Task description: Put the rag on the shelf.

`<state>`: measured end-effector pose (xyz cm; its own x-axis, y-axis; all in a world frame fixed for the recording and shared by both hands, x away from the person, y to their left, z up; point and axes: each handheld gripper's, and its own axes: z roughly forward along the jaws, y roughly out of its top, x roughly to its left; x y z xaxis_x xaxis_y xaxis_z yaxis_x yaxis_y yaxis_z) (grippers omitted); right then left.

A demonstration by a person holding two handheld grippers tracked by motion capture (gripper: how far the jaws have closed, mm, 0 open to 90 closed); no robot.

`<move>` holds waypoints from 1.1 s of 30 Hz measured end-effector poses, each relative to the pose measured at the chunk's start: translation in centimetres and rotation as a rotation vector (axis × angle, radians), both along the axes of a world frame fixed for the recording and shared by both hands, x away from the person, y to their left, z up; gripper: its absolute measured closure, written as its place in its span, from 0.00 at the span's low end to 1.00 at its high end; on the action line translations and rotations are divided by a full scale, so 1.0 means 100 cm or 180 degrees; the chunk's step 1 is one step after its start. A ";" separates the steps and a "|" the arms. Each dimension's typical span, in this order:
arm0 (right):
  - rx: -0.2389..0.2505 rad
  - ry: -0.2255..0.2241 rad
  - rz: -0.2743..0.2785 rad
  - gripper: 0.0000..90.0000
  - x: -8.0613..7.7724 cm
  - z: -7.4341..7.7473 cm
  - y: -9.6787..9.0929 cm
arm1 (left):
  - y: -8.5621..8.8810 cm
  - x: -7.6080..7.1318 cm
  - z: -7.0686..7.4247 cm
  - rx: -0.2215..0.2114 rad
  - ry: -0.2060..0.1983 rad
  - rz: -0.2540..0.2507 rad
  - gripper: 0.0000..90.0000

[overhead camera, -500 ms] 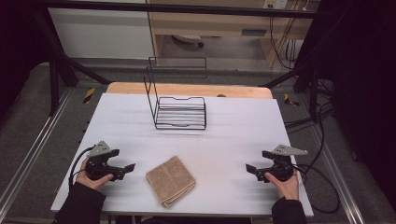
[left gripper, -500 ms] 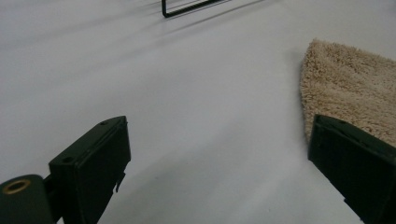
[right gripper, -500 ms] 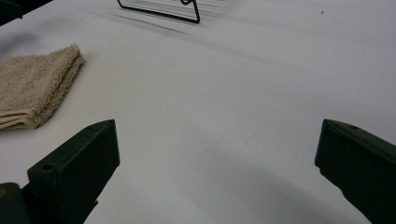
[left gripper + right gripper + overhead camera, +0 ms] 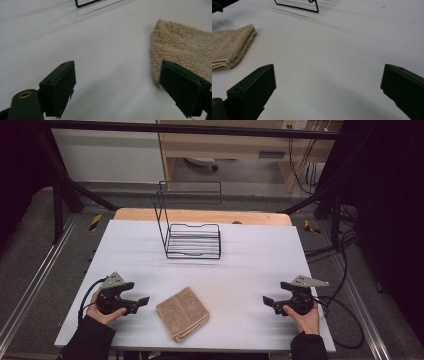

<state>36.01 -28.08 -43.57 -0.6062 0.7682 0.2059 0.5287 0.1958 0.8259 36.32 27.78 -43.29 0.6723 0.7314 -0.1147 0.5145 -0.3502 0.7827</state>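
High view, from my remote seat: the folded beige towel [image 4: 182, 313] lies flat near the front edge of the white table [image 4: 250, 265], between my two grippers and nearer the left one. My left gripper [image 4: 141, 302] rests on the table just beside the towel, jaws spread and empty; in the left gripper view one jaw already sits over the towel's [image 4: 182, 47] near edge. My right gripper [image 4: 268, 301] waits well apart on the far side, jaws spread wide with nothing between them. Behind, the black wire rack [image 4: 192, 240] stands empty. I judge the risks plain: closing on just the top layer would let the fold fall open on the lift, and a low, sliding approach could push the towel toward the table's front edge instead of catching it.
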 end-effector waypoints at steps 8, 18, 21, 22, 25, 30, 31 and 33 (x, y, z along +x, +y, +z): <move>-0.0046 0.0015 0.0020 0.01 0.000 -0.001 0.004 | -0.017 -0.003 0.000 0.0032 0.0086 -0.0114 0.22; -0.0117 0.0045 0.0071 0.01 0.000 -0.001 0.016 | -0.040 -0.010 0.000 0.0078 0.0168 -0.0232 0.39; -0.0131 0.0048 0.0097 0.01 0.000 0.000 0.020 | -0.045 -0.010 -0.002 0.0067 0.0250 -0.0270 0.47; -0.0137 0.0048 0.0103 0.01 0.000 0.000 0.022 | -0.047 -0.010 -0.002 0.0070 0.0276 -0.0277 0.49; -0.0140 0.0059 0.0137 0.01 0.000 0.000 0.027 | -0.051 -0.010 -0.004 0.0066 0.0335 -0.0304 0.54; -0.0168 0.0074 0.0167 0.02 0.000 0.001 0.036 | -0.058 -0.010 -0.008 0.0094 0.0435 -0.0350 0.64; -0.0171 0.0080 0.0167 0.02 0.000 0.001 0.038 | -0.059 -0.010 -0.009 0.0098 0.0462 -0.0360 0.66; -0.0164 0.0080 0.0189 0.02 0.000 0.002 0.043 | -0.060 -0.010 -0.010 0.0133 0.0498 -0.0370 0.69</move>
<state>35.97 -23.82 -43.38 -0.6462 0.7410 0.1828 0.5354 0.2694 0.8005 35.28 21.80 -44.33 0.7288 0.6562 -0.1957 0.5830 -0.4447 0.6799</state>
